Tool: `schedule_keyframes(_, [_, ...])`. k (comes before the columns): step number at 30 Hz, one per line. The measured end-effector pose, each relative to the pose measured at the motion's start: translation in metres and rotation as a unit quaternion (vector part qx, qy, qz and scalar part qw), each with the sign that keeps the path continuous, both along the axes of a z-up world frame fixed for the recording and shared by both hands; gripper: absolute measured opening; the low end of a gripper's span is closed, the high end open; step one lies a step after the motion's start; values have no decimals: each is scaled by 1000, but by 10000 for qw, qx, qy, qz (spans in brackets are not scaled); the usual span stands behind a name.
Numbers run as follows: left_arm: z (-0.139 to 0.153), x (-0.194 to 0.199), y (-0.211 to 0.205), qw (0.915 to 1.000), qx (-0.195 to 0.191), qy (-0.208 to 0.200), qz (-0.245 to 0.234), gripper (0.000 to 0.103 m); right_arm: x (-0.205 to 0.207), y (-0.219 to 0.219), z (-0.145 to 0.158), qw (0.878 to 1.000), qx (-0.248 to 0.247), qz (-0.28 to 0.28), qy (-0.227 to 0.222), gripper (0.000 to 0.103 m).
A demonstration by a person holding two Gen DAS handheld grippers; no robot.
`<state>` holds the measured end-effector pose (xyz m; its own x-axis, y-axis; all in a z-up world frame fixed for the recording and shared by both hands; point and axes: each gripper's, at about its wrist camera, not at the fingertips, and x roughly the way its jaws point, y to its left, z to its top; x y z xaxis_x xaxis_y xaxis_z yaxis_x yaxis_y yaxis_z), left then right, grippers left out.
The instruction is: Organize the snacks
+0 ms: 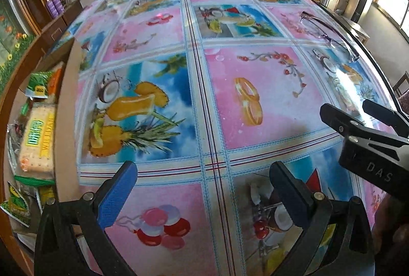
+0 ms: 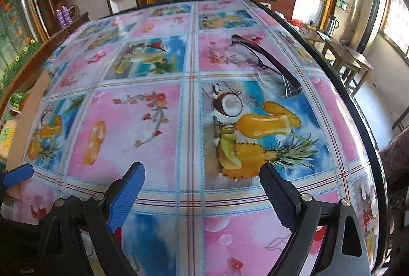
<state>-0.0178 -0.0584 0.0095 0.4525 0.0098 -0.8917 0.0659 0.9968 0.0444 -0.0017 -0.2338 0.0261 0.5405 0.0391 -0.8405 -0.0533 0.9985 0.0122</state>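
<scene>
Snacks, packeted, lot held in one cardboard box (image 1: 67, 87) at the left edge of the table (image 1: 230, 87), seen mostly in the left wrist view.

Item: cracker packet (image 1: 38, 138), one, clear wrap with a yellow-green label, lying flat in the middle of the box. Judged light but brittle inside; best taken across its short sides with gentle pressure, not pinched at the centre.

Item: green packets (image 1: 38, 84), at least three visible, one toward the far end of the box, the others at the near end; more may lie beneath. Judged soft, crinkly, slippery film; a hold on the sealed edge or across the bulk looks safest.

Item: darker wrapped pieces at the box's outer side, number cannot be told.

Item: spectacles (image 2: 265, 66), one pair, folded, lying on the floral tablecloth toward the far right, well apart from the box. Fragile; not part of the lot.

Left gripper (image 1: 202, 196): fingers spread wide, nothing between them, poised over bare tablecloth just right of the box.

Right gripper (image 2: 202, 196): fingers likewise wide apart and empty, over the cloth nearer the spectacles; its black body shows at the right of the left wrist view.

No snack lies loose on the cloth.
</scene>
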Motion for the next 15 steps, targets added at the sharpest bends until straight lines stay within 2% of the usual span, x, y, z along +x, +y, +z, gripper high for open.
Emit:
schedule_keyframes(7, [-5,10,6,9995,-238,148,107,103,2,3,-3,9999,-102,64,52,97])
schedule_keyframes(10, [-4,13,7,9995,-278,126,74,103,4,5,-4,9999,-96,92,93,102])
schedule_keyframes(15, [-4,15,8,9995,-300,-11,43,103,6,10,-6,9995,-249,140,125,102])
